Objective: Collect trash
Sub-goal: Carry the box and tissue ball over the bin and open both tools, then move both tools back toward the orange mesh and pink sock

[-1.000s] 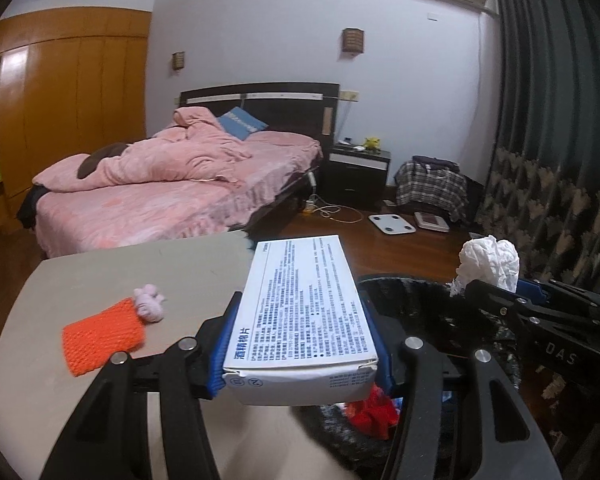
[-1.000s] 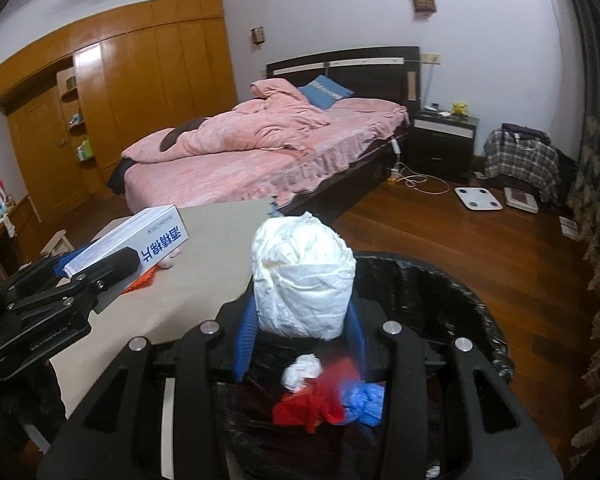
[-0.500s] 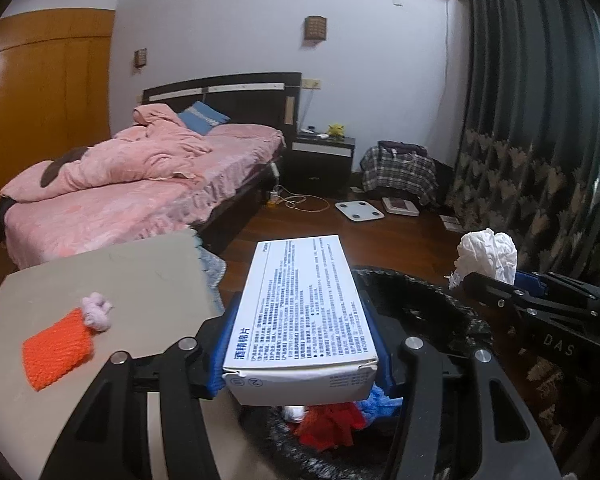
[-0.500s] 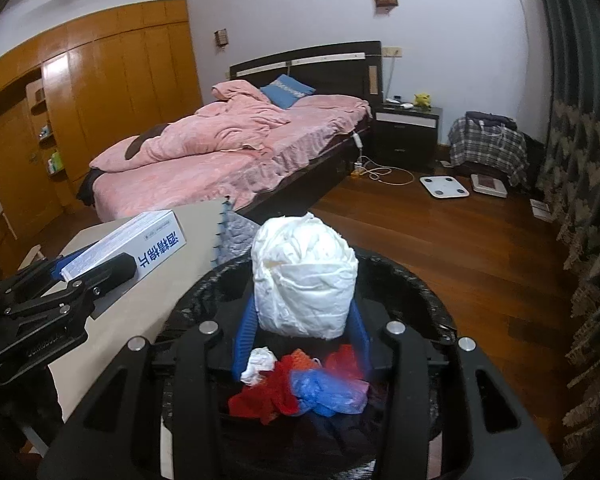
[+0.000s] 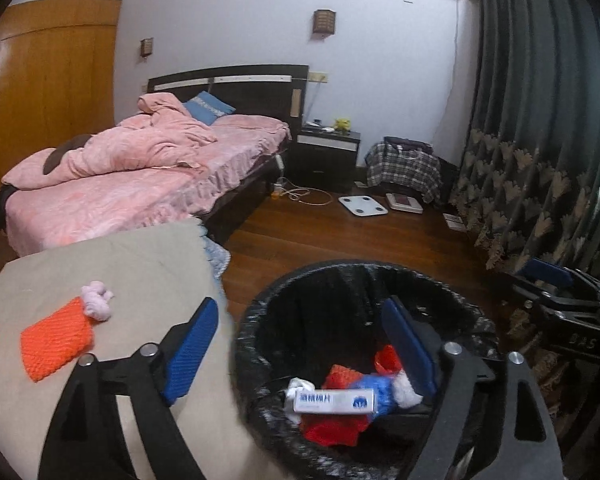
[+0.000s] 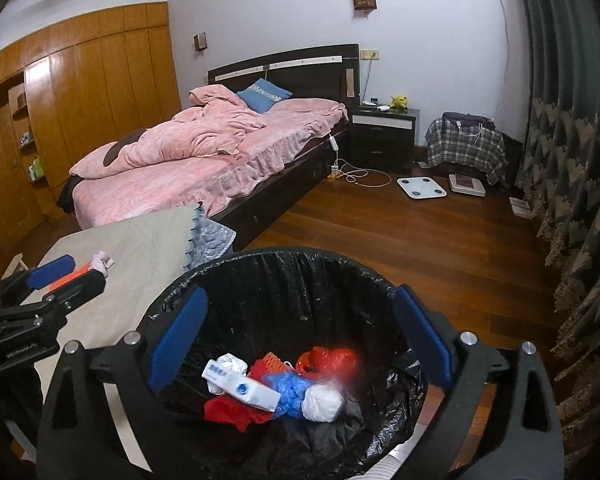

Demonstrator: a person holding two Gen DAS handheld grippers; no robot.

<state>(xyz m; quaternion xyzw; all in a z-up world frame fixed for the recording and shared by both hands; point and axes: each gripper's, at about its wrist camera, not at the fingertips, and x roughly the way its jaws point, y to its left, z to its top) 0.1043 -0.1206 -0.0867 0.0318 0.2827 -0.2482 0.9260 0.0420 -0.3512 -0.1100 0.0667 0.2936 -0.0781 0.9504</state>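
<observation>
Both grippers are hanging over the bin (image 6: 364, 276) with their jaws spread wide and nothing between them. The left gripper (image 5: 300, 348), which was clamping the white box half a second ago, has just been opening, and the box (image 5: 334, 401) is now lying flat on the heap of rubbish inside the bin. The right gripper (image 6: 302, 340) has just been opening too; the white wad (image 6: 323, 402) it was carrying is now resting at the bottom beside the blue bag (image 6: 286, 386) and the red scraps (image 6: 230, 408), just next to the box. So two pieces are being counted as collected at one stroke. On the table (image 5: 152, 256) beside the bin, an orange knitted square (image 5: 56, 342) and a small pink scrap (image 5: 97, 300) touching its corner are waiting untouched; if these are rubbish as well, they are likely what the free hands are going for next
</observation>
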